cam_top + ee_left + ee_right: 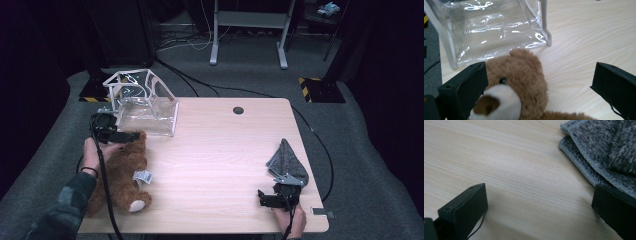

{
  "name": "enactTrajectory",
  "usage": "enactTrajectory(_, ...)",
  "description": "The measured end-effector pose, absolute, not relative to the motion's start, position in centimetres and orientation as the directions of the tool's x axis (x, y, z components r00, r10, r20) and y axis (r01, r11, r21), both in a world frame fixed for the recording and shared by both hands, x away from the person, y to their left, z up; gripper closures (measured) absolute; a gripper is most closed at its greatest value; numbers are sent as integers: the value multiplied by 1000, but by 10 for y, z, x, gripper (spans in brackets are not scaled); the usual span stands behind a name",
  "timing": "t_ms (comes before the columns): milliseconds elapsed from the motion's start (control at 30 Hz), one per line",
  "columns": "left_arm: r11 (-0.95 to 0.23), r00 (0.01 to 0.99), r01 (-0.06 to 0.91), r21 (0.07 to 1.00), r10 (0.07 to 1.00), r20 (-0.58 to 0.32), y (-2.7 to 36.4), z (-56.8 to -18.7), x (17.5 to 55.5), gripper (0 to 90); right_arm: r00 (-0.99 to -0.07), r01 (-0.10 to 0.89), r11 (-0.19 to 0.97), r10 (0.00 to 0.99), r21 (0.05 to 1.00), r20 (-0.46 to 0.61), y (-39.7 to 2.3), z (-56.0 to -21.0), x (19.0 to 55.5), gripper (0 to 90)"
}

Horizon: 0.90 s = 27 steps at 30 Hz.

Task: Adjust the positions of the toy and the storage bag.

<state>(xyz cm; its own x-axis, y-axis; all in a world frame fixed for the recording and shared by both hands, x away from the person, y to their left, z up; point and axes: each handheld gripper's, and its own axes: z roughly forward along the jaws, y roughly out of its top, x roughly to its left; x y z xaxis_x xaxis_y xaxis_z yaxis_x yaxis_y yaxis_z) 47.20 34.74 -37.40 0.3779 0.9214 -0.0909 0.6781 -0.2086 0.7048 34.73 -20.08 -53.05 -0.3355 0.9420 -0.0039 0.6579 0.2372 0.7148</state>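
Note:
A brown teddy bear (122,172) lies on its back at the left of the wooden table (220,145). My left gripper (131,136) hovers over its head, open. In the left gripper view the bear's head (521,75) sits low between the wide-apart jaws of the left gripper (540,75), nearer the left jaw, and the right jaw stands well clear. A clear plastic bag (145,107) (494,32) stands open just beyond the bear. At the front right my right gripper (262,199) (540,195) rests open over bare wood, with a folded grey cloth (287,160) (604,147) beside its right jaw.
A white tag (143,176) sticks out from the bear's side. A round cable hole (238,110) sits near the table's far edge. A small grey piece (322,212) lies at the front right corner. Cables and a desk frame (248,30) are on the floor behind.

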Motion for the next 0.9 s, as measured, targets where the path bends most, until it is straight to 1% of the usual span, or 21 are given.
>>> enactTrajectory(300,-219,366,667,713,929,-58,326,-360,500,0,-335,658,237,942,715,-3,-201,-530,347,0)
enactTrajectory(433,-214,358,659,721,932,-50,316,-356,512,21,-335,658,236,942,715,-3,-201,-530,347,0)
enactTrajectory(467,-224,357,656,721,934,-34,311,-355,518,40,-335,658,237,942,715,-3,-201,-530,347,0)
enactTrajectory(567,-230,359,653,722,933,-27,306,-354,525,55,-335,658,236,942,715,-4,-201,-530,347,0)
enactTrajectory(633,-222,353,654,723,935,-32,304,-352,531,105,-335,658,236,942,715,-3,-201,-530,347,0)
enactTrajectory(667,-228,351,655,720,936,-23,303,-352,533,113,-335,658,237,942,715,-3,-201,-530,347,0)
enactTrajectory(800,-202,307,664,720,952,-16,299,-353,547,155,-329,660,228,944,716,3,-200,-530,348,0)
enactTrajectory(900,-208,290,667,715,957,8,297,-354,553,183,-330,660,228,944,716,3,-200,-530,348,0)
